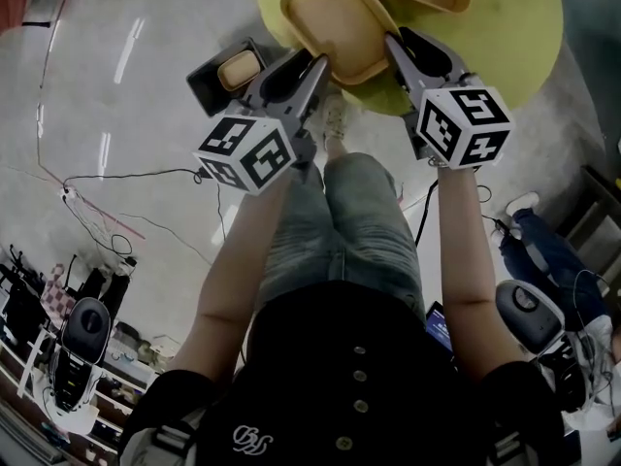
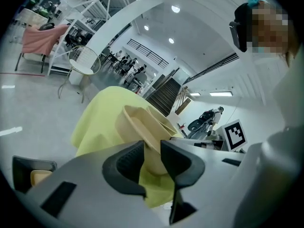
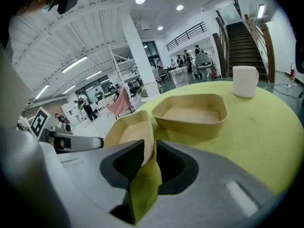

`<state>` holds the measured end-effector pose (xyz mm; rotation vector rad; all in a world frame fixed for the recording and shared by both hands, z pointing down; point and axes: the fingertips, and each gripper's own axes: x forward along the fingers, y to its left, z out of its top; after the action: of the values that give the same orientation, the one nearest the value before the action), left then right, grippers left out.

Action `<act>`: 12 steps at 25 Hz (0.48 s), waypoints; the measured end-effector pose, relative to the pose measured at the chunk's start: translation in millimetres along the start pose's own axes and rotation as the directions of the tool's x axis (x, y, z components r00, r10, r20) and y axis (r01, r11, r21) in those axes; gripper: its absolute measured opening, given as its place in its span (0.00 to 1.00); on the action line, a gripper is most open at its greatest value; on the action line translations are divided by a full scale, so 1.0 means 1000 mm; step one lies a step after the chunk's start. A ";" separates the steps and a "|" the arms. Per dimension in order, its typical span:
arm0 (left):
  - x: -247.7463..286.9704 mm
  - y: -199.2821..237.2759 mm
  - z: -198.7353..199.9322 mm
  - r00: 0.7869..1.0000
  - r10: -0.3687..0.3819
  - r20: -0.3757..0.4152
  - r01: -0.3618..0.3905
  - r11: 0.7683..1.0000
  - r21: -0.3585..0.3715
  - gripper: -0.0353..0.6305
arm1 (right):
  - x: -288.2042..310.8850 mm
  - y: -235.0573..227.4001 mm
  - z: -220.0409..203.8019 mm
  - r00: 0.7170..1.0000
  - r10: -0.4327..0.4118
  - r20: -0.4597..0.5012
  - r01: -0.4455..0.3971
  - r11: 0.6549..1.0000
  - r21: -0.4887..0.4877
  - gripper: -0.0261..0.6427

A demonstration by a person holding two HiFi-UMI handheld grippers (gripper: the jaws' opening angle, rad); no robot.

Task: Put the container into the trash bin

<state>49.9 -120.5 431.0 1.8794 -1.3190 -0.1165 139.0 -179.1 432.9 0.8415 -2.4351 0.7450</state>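
A beige paper container (image 1: 335, 22) lies at the near edge of a round table under a yellow cloth (image 1: 505, 37). My left gripper (image 1: 320, 66) stands at its left corner; in the left gripper view the container (image 2: 137, 122) has its wall between the jaws of the left gripper (image 2: 152, 151), which look parted around it. My right gripper (image 1: 393, 42) is at its right side. In the right gripper view the right gripper (image 3: 149, 151) pinches the rim of the container (image 3: 128, 132) together with a fold of the cloth. A dark trash bin (image 1: 212, 83) stands on the floor to the left.
A second beige container (image 3: 192, 114) sits just behind the first, and a white cup (image 3: 245, 80) stands farther back on the table. The bin holds another beige container (image 1: 241, 66). Cables run over the floor (image 1: 116, 178), and people and furniture are far off.
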 end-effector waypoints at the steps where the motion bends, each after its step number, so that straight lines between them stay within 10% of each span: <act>1: 0.001 0.001 0.000 1.000 -0.003 0.002 0.003 1.000 0.000 0.21 | 0.001 0.001 -0.001 1.000 -0.001 -0.001 0.001 1.000 -0.004 0.14; 12: -0.012 0.006 0.007 0.999 -0.019 0.039 0.019 1.000 -0.003 0.20 | -0.002 0.021 -0.006 1.000 0.004 -0.002 -0.004 1.000 -0.012 0.11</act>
<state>37.2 -115.6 426.0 1.8961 -1.3272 -0.1658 128.1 -160.7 429.2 0.8307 -2.4382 0.7315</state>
